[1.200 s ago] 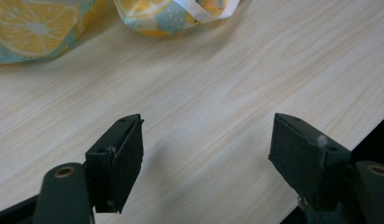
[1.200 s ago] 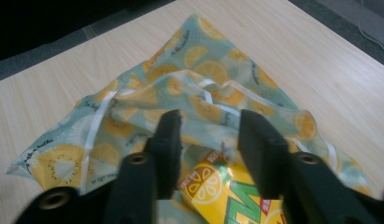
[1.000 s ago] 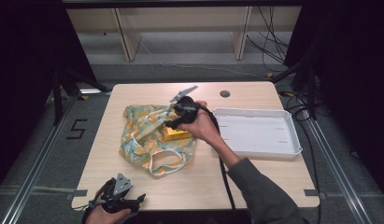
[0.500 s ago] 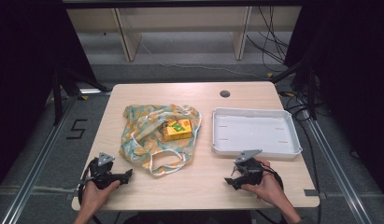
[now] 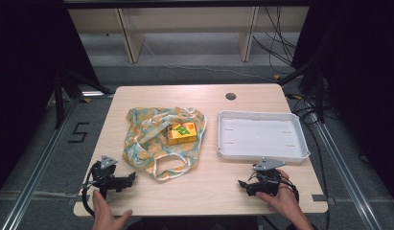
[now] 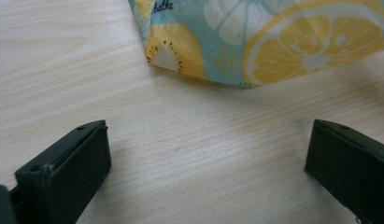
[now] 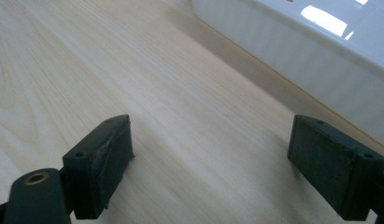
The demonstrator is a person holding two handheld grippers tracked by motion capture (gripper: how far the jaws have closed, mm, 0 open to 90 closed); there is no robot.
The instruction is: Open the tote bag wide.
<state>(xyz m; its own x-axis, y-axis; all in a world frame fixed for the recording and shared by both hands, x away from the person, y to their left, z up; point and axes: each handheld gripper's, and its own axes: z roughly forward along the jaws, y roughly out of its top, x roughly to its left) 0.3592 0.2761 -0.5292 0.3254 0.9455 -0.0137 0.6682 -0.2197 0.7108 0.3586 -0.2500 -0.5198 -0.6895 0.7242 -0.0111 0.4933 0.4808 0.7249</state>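
The left tool (image 5: 132, 178) lies low on the wooden counter (image 5: 204, 189), near its front left corner, with a hand (image 5: 106, 213) just behind it. Its jaws stand wide apart with nothing between them — only bare wood shows there in the left gripper view. They have just been opening. Just ahead of this tool lies the cloth bag (image 5: 154, 139), and its lower edge, printed with lemon slices (image 6: 316, 56), is close but not touching the jaws.

The right tool (image 5: 242, 184) rests near the front right of the counter, held by the other hand (image 5: 281, 199). Its jaws are also spread wide and hold nothing — they have just been opening too. In the right gripper view the white tray (image 7: 320, 60) sits just beyond the jaws, off to one side, with its wall close by.

The bag lies flat and crumpled in the middle-left of the counter, its white handles (image 5: 173, 165) looping toward the front edge. A small yellow box (image 5: 181, 134) sits on top of the bag, near its right side. The tray (image 5: 223, 139) stands to the right of the bag, near it but apart. Both tools are well apart from the box.
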